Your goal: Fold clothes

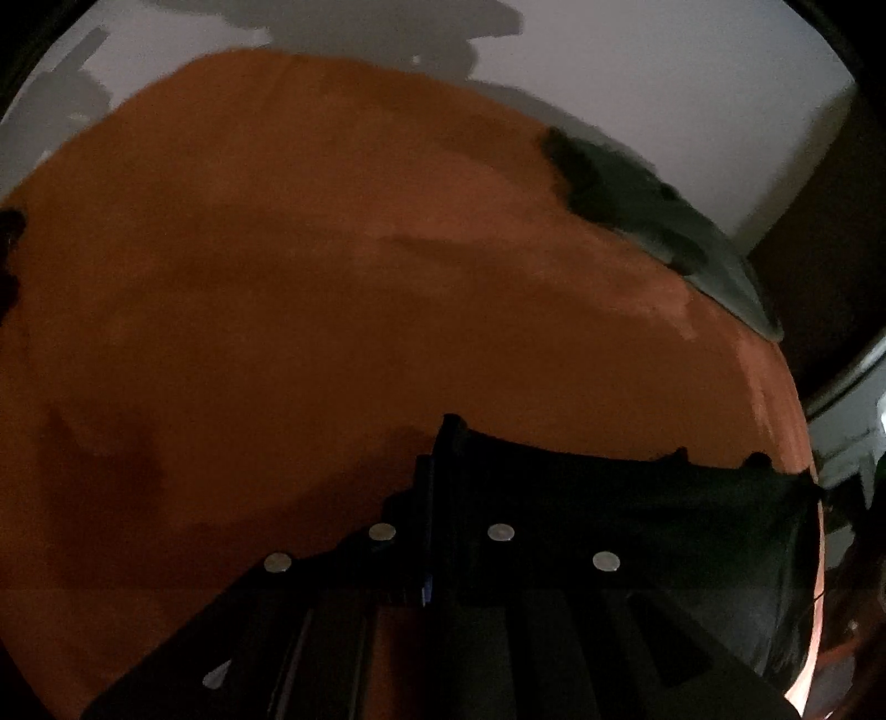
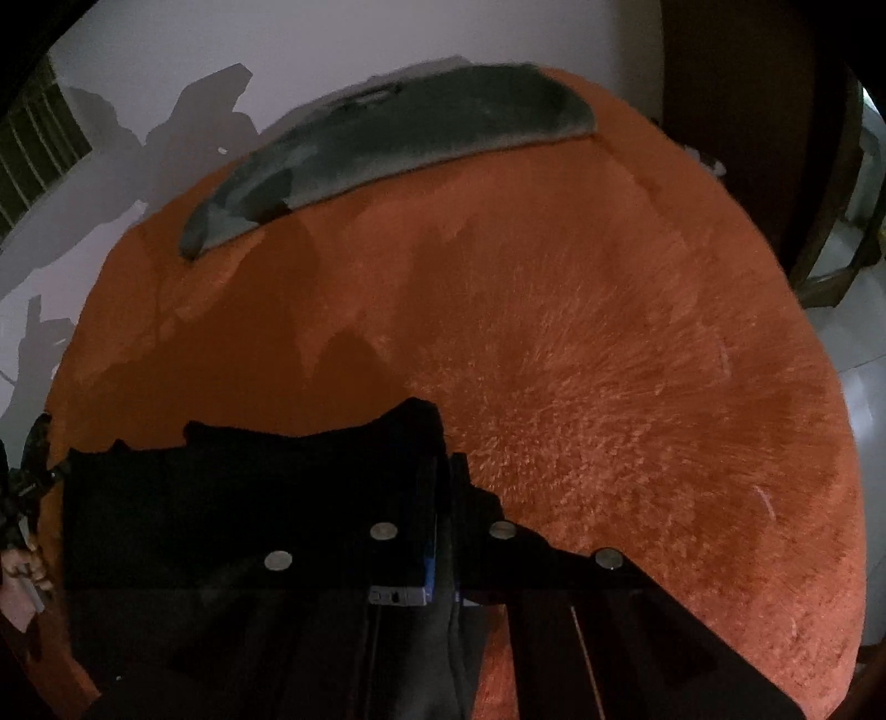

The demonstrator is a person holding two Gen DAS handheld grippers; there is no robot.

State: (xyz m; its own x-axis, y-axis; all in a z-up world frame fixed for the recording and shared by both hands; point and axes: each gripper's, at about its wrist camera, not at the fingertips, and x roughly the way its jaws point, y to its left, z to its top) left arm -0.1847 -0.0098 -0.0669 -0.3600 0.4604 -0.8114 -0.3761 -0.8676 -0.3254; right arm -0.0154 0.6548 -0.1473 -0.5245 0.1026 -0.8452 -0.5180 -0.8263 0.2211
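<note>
A black garment (image 1: 620,515) hangs stretched between both grippers above an orange fuzzy blanket (image 1: 277,277). My left gripper (image 1: 434,443) is shut on the garment's edge, with the cloth spreading to its right. In the right wrist view my right gripper (image 2: 440,437) is shut on the other end of the same black garment (image 2: 232,498), with the cloth spreading to its left. A folded dark grey garment (image 2: 398,133) lies at the far edge of the orange blanket (image 2: 609,343); it also shows in the left wrist view (image 1: 653,216) at the right.
A white wall (image 2: 332,44) rises behind the blanket, with shadows of the grippers on it. A dark wooden chair (image 2: 819,183) stands at the right beside white floor. A hand (image 2: 22,576) shows at the far left edge.
</note>
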